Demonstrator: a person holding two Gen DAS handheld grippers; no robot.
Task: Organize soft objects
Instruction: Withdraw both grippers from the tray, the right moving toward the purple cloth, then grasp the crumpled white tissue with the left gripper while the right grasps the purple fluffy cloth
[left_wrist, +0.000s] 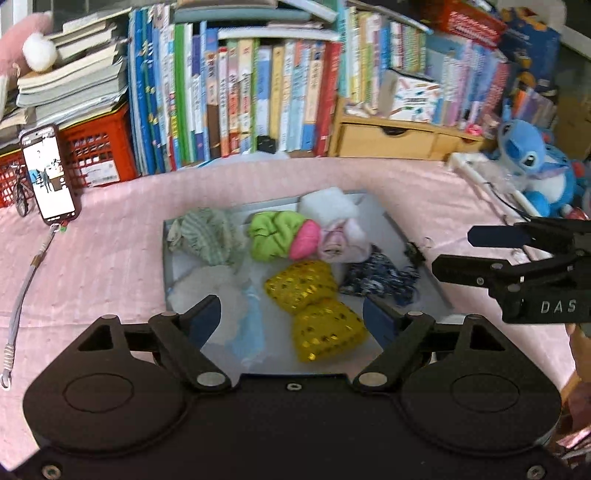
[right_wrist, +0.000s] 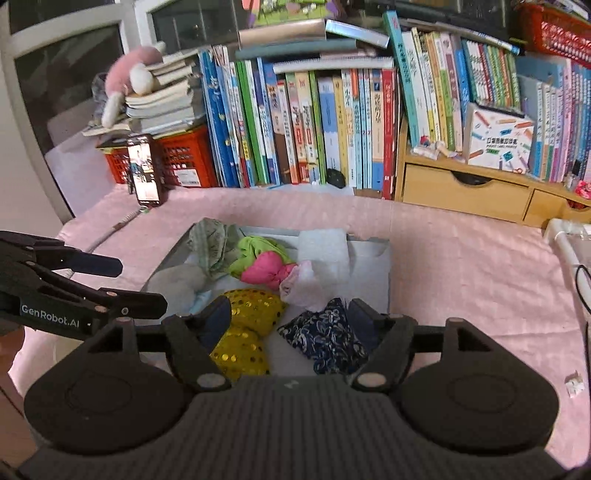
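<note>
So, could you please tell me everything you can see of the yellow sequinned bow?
The yellow sequinned bow is a soft, puffy fabric piece of two padded lobes pinched at a narrow waist, covered in shiny gold sequins. It lies flat and loose in the grey tray, near its front, with the dark blue floral cloth beside it. Neither claw touches it.

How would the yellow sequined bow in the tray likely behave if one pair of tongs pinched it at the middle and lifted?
The yellow sequined bow looks puffy and pinched at its waist, so it would probably lift in one piece, lobes drooping a little. Its shiny sequins may feel slippery. It lies flat in the grey tray, so rolling seems unlikely.
</note>
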